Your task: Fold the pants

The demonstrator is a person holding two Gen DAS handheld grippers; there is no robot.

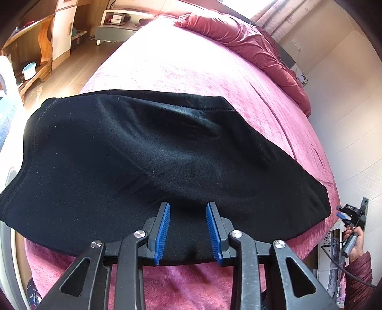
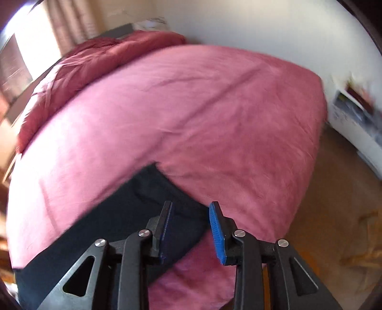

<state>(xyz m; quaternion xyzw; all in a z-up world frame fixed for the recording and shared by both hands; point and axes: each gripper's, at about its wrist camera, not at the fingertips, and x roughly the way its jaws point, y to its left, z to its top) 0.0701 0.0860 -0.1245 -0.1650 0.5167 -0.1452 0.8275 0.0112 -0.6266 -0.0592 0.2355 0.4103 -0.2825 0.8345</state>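
**Folded pants on the bed, both jaws apart and empty**

From the left wrist view I see the black pants [image 1: 152, 162] lying folded and fairly flat across the near end of the bed [image 1: 191, 71], on a pink plush cover. The left gripper [image 1: 188, 232] hangs over the near edge of the pants. Its jaws stand partly apart, with cloth below the gap; the blue pads [image 1: 162, 235] press on nothing.

At the right edge of the same view, the right gripper [image 1: 343, 213] is held in a hand [image 1: 355, 243] with a dark red quilted sleeve, off the side of the bed and apart from the pants.

From the right wrist view, which is blurred, I see one corner of the pants under the gripper's left finger, with the pink cover beside it. The jaws here are also partly apart and hold nothing.

Surface: the pink cover shows a long crease running along the bed. A crumpled dark red quilt [image 1: 250, 43] lies at the far end, near the curtains [image 1: 274, 16].

Room: a wooden floor [image 1: 71, 69] runs along the bed's left side, with wooden shelves [image 1: 35, 47] and a low white stand [image 1: 119, 26] beyond it. A pale wall [image 2: 262, 28] runs along the right side. A white unit [image 2: 358, 124] stands against that wall; its contents are too blurred to tell.
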